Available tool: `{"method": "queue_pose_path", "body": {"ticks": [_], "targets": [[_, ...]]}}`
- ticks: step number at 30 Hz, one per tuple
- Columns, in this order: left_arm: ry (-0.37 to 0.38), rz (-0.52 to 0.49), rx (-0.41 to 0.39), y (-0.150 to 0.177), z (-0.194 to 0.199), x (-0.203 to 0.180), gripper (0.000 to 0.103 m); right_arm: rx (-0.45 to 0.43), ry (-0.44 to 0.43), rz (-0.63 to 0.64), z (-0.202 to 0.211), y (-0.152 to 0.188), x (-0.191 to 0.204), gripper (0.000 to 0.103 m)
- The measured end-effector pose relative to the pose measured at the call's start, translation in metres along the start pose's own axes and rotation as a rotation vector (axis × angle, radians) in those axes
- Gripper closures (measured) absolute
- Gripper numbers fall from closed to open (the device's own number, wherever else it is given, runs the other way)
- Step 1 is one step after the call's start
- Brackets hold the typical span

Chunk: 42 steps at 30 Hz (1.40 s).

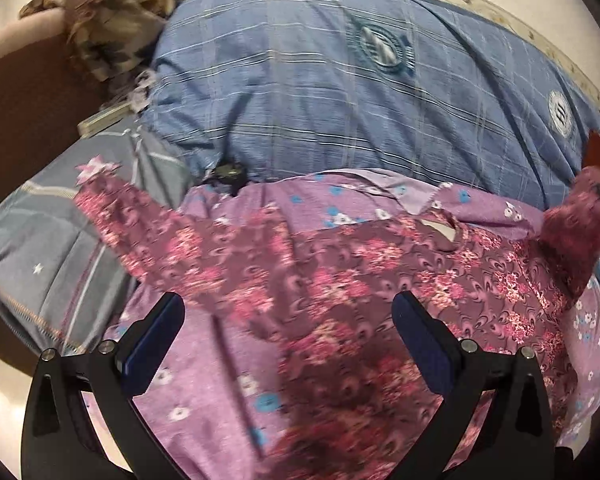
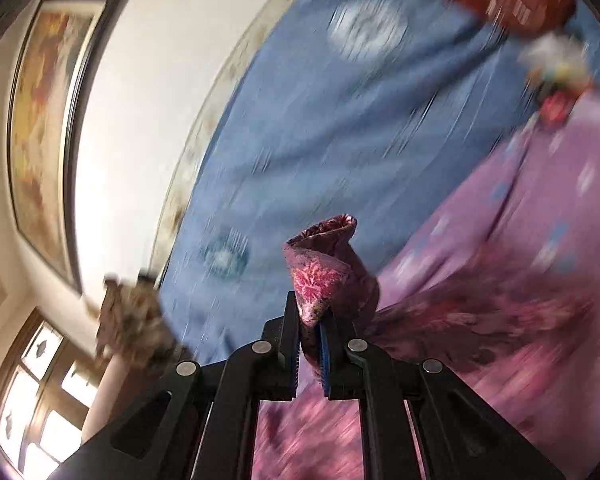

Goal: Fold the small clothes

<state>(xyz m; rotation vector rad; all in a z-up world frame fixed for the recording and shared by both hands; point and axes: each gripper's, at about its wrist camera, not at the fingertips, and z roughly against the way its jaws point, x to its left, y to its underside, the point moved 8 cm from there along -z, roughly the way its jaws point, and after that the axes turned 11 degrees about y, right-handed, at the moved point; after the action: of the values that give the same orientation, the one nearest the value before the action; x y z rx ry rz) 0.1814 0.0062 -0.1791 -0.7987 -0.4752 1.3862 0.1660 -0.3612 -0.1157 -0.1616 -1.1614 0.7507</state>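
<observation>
Blue plaid bedspread (image 1: 300, 92): fills the upper half of the left wrist view, rumpled, with round emblems; a pale patterned edge curves along the top of the frame.
Lilac floral sheet (image 1: 204, 392): spread under the garment across the lower half of the frame.
Grey striped bedding (image 1: 48, 248): at centre left, next to the lilac sheet.
Maroon floral top (image 1: 340, 280): lies across the lilac sheet, one sleeve reaching to centre left, neck opening at centre right, the other sleeve lifted at the right edge.
Framed painting (image 2: 48, 120): on the wall, upper left of the right wrist view, which is motion-blurred.
Left gripper (image 1: 288, 320): fingers spread wide apart, holding nothing, hovering over the body of the top at bottom centre.
Right gripper (image 2: 310, 340): fingers pressed together on the cuff of the lifted sleeve (image 2: 328, 268), which stands curled above the fingertips, clear of the bedspread.
</observation>
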Motion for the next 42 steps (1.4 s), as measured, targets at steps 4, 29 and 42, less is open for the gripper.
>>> {"method": "queue_pose_path", "body": {"ticks": [4,29,42], "targets": [[-0.012,0.010,0.000,0.007,0.007,0.025,0.000,0.152,-0.025,0.008,-0.080,0.072,0.018,0.096],[0.141,0.039,0.255,0.037,-0.090,-0.029,0.018,0.027,0.262,0.041,-0.038,0.035,-0.128,0.048],[0.117,0.130,0.357,0.058,-0.099,-0.003,0.028,0.196,0.619,0.335,-0.138,0.024,-0.153,0.044]]}}
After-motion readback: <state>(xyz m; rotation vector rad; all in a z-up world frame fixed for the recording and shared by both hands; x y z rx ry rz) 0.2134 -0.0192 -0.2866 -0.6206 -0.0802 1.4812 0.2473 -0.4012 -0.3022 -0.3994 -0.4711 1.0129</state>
